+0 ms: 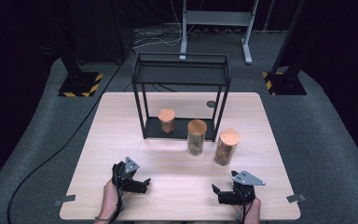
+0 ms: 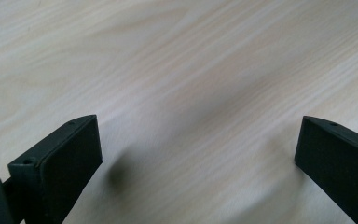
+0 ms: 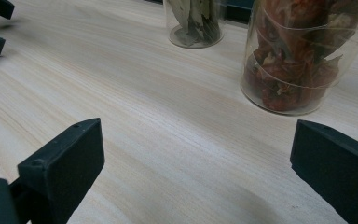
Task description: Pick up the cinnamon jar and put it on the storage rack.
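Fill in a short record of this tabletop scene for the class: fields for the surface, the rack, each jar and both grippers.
surface: pale wooden table
rack: black two-level metal rack at the table's far middle
jar on rack: small jar with a cork lid, on the lower shelf
middle jar: jar of green leaves, on the table just in front of the rack
right jar: jar of red dried pieces, on the table, nearest the right gripper
left gripper: open, low over the near table, holding nothing
right gripper: open, holding nothing

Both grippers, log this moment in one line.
left gripper: open, empty | right gripper: open, empty | nearest: tall cork-lidded glass jar, untouched
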The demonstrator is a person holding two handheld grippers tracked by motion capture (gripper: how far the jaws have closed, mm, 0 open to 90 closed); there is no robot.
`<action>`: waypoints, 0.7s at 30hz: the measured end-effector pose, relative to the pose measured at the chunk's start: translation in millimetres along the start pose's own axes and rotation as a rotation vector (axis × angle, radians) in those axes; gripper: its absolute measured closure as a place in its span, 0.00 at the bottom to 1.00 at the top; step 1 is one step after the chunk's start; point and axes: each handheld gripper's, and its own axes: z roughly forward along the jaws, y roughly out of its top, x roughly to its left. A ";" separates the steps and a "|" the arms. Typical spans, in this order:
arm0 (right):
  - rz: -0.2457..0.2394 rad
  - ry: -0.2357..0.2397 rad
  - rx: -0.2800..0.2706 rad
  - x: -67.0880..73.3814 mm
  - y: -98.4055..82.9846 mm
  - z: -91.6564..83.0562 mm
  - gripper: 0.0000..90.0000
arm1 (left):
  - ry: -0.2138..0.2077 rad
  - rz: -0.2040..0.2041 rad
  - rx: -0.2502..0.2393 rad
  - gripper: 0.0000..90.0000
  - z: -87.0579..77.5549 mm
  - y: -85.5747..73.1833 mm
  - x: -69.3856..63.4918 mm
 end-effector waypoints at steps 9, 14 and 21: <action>0.000 -0.004 0.004 0.0 0.2 0.5 0.02 | -0.014 -0.058 -0.017 0.00 -8.5 -15.2 6.6; -0.002 -0.003 0.008 0.0 0.4 0.8 0.02 | -0.011 -0.072 -0.028 0.00 -12.1 -20.7 7.6; 0.001 -0.010 0.010 -0.1 0.5 1.1 0.02 | -0.014 -0.070 -0.030 0.00 -13.7 -23.0 8.3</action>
